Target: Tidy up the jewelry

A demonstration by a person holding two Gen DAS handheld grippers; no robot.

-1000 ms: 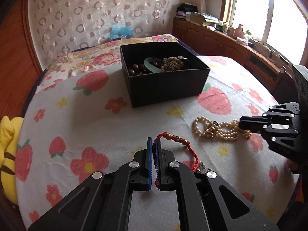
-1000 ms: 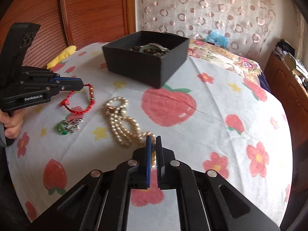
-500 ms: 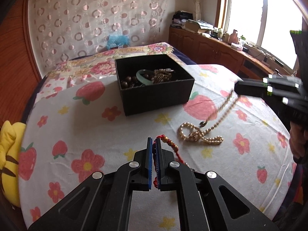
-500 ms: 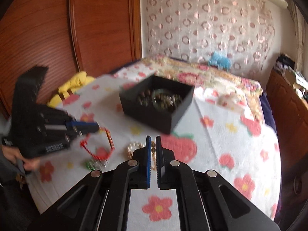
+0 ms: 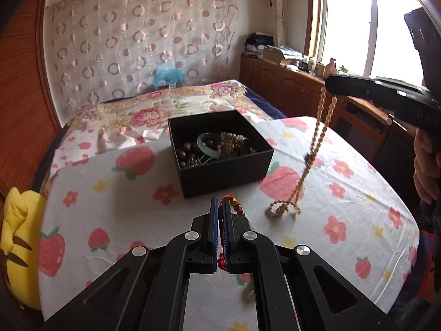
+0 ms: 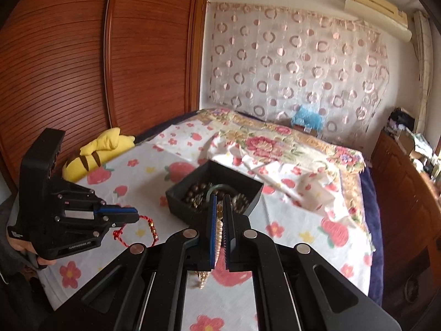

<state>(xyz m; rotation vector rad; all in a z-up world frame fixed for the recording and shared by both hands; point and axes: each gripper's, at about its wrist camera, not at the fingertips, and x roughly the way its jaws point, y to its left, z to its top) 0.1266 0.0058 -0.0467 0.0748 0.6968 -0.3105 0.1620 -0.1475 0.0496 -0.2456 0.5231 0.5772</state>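
So over at about 9 o'clock from the box, the left gripper (image 6: 129, 212) is pinched tight on the red cord bracelet (image 6: 146, 227), which dangles off its tips clear of the strawberry bedsheet (image 5: 110, 215). Dead centre sits the black box (image 5: 220, 176), already holding dark beads, a pale green bangle (image 5: 206, 146) and some more beaded stuff, so part of the sorting looks done. Over at 3 o'clock the right gripper (image 5: 330, 87) is clamped on the pearl necklace (image 5: 308, 162); most of the strand hangs in the air, but its tail end is coiled on the sheet near the box's front right corner. My guess: both pieces need dropping in the box and that's about it. Can't tell if anything else is lying out of frame.
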